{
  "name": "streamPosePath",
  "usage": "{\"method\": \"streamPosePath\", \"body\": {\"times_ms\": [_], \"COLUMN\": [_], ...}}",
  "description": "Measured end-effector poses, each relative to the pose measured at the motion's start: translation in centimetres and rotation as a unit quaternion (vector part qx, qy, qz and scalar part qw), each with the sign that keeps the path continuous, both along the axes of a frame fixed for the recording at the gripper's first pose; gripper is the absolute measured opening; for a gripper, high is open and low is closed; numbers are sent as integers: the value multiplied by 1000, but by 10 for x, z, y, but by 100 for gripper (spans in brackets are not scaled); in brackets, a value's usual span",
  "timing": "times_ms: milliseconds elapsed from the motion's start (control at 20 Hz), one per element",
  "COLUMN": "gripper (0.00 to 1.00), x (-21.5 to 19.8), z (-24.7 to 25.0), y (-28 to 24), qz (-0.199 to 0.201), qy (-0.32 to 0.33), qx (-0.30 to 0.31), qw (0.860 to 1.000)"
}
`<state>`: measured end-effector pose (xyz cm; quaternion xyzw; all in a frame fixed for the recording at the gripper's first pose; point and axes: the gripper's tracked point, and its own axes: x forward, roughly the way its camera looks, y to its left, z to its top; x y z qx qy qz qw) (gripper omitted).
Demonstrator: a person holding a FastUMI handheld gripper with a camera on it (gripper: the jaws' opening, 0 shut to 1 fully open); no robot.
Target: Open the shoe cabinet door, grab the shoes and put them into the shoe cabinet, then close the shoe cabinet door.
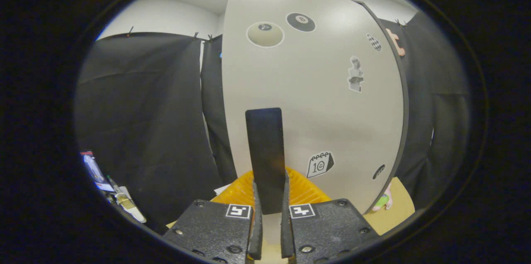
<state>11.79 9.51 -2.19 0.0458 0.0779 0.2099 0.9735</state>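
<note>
Gripper (pixel 270 214): both fingers pressed in on the black door handle (pixel 265 156), 1 finger on each side of its lower end. Pinch looks solid, no gap visible between pads and handle.

Handle is a flat black upright bar, mounted on the shoe cabinet door (pixel 315 89). It rises straight up from between the fingers and ends roughly at the door's mid-height.

Door is a light grey panel with a dark edge strip down the side away from the handle. It stands directly ahead of the fingers. Cannot tell from this angle whether it is fully closed or slightly ajar.

Stickers on the door, relative to the handle:
- calendar sticker (pixel 320 164) just beside the handle's lower half
- small dark oval sticker (pixel 378 171) further out, near the door's dark edge
- bust figure sticker (pixel 355 74) above the calendar
- checkered sticker (pixel 374 42) higher, close to the dark edge
- 8-ball sticker (pixel 300 22) and pale ball sticker (pixel 265 34) well above the handle top

Orange ribbed item (pixel 300 191) sits low behind the handle base, just beyond the fingertips; cannot tell what it is.

Tan surface (pixel 398 208) below the door's dark edge, with a small green and pink object (pixel 383 201) on it, too small to identify.

Shoes: cannot tell where they are.
</note>
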Motion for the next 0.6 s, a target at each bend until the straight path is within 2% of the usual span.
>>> {"method": "streamPosePath", "body": {"times_ms": [300,600], "gripper": [20,20], "x": [-17,-32], "z": [-1,-3], "y": [-25,-51], "qz": [28,20], "qy": [0,-7], "qx": [7,2], "qw": [1000,1000]}}
